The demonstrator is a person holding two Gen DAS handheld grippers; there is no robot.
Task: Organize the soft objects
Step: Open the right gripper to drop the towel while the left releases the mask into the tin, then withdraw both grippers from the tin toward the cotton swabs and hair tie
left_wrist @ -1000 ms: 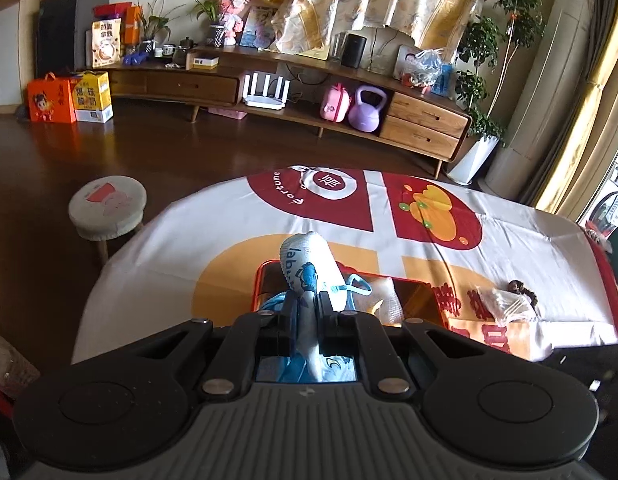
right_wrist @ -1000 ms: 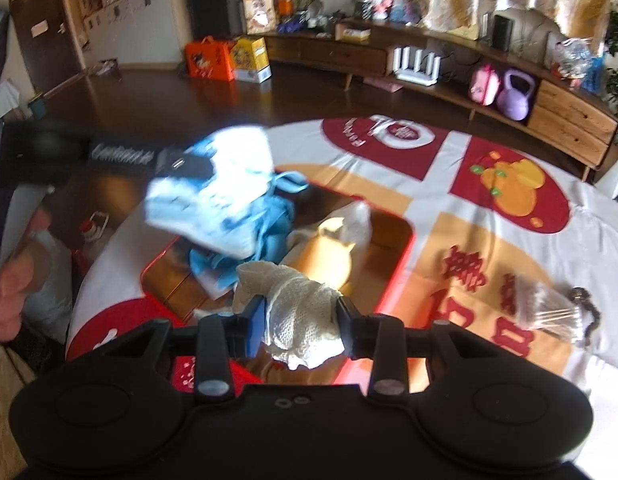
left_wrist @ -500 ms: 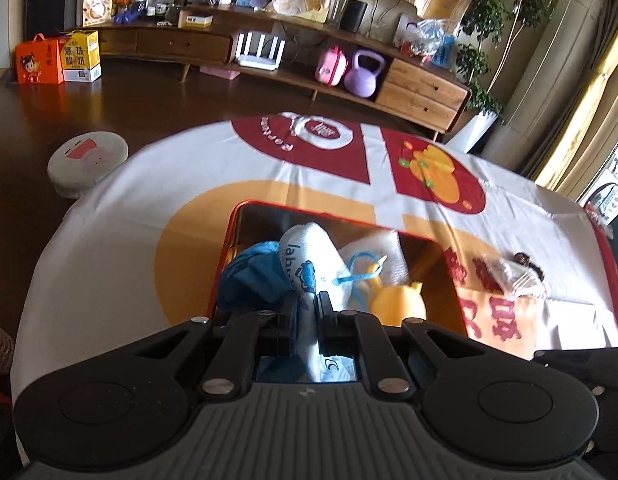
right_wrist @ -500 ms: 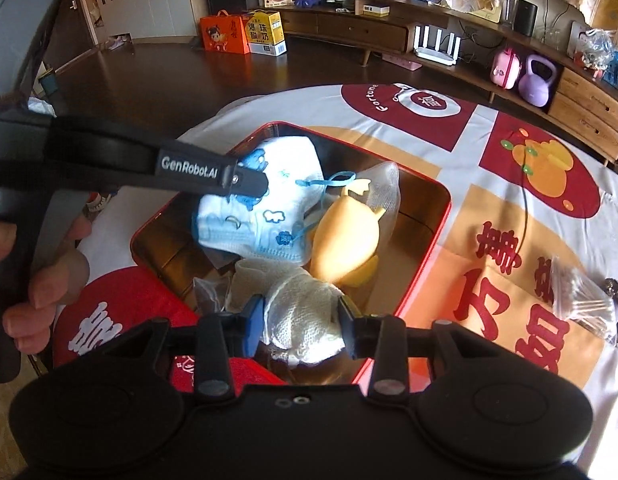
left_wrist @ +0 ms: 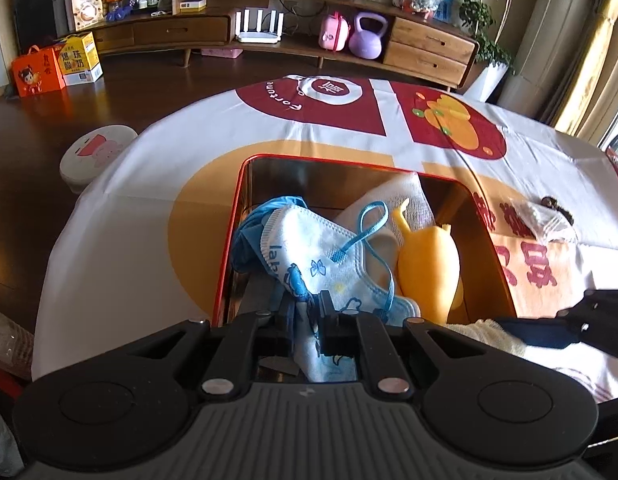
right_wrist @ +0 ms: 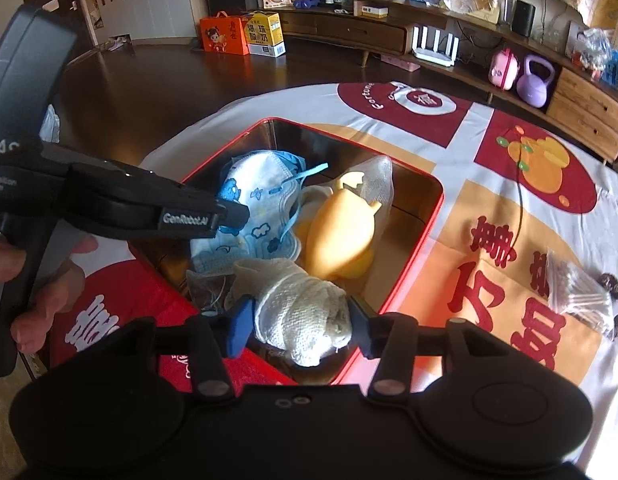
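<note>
Red tin [right_wrist: 413,264], one mask [left_wrist: 309,264] pinched by left gripper [left_wrist: 307,308], right gripper [right_wrist: 301,320] loosening round one gauze wad [right_wrist: 305,320]

The face mask [left_wrist: 329,268] is showing white with blue cartoon prints and blue ear loops. The squeaky toy [left_wrist: 427,268] beside it is glowing plain yellow-orange. The knit cloth [right_wrist: 305,316] is looking cream, with an open weave. The tin [right_wrist: 437,216] is wearing a red rim around brassy inner walls. The tablecloth [left_wrist: 169,152] is displaying white ground with dark red and orange blocks, red characters and an orange gourd print. The kettlebell [left_wrist: 369,38] is appearing lilac.
</note>
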